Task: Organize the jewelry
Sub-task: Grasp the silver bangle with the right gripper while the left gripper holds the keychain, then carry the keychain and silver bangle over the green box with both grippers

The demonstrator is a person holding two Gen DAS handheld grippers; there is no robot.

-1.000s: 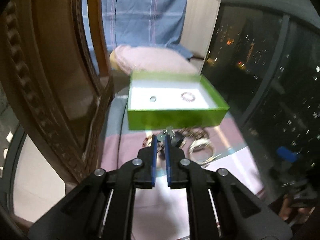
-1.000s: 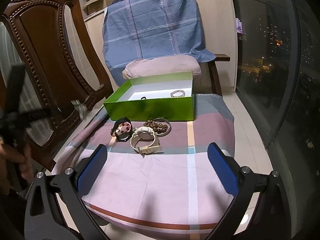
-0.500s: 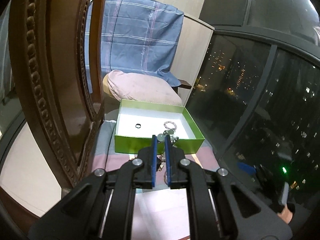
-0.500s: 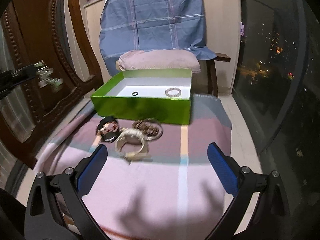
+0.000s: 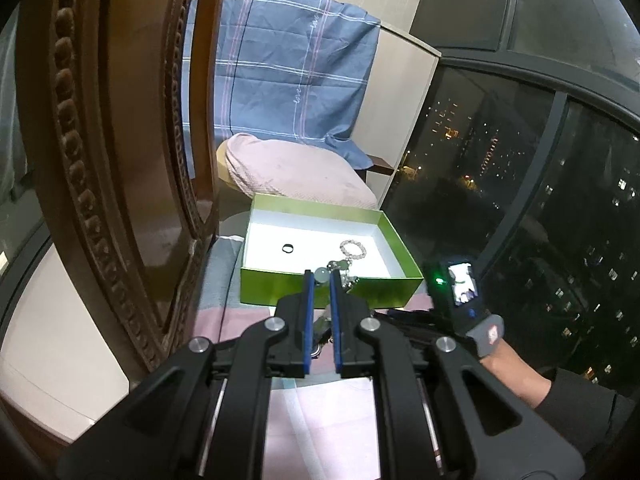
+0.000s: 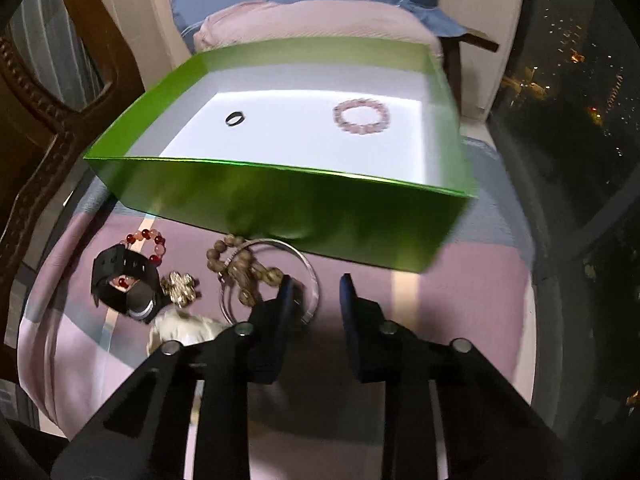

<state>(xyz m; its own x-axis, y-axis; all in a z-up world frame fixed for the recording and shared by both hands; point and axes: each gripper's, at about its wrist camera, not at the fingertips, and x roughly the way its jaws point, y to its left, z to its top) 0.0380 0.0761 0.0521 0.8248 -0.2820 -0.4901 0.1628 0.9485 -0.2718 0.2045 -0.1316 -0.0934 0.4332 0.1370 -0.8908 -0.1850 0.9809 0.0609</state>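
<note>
Jewelry is found in three places: a pale bead and metal charm piece (image 5: 335, 271) is pinched between the nearly closed fingers of the left gripper (image 5: 320, 280) and held in the air just short of the green box's (image 6: 280, 200) near wall; a black ring (image 6: 235, 118) and a pink bead bracelet (image 6: 362, 116) lie apart on the box's white floor; the remainder is left on the striped cloth (image 6: 460, 280) in front of the box's near wall. That remainder is made up of a black watch (image 6: 120, 280) with a red bead bracelet (image 6: 146, 240), a gold flower piece (image 6: 179, 286), a brown bead string (image 6: 240, 266) lying across a silver bangle (image 6: 312, 280), and a cream watch (image 6: 180, 330) nearest the cloth's front edge.

Compared with a second ago, the charm piece has been lifted off the cloth and carried up toward the box, while the right gripper (image 6: 316, 292) has been lowered over the bangle with its fingers narrowed but parted and empty. A drop into the box is judged the step in hand, with the bangle seemingly next.
</note>
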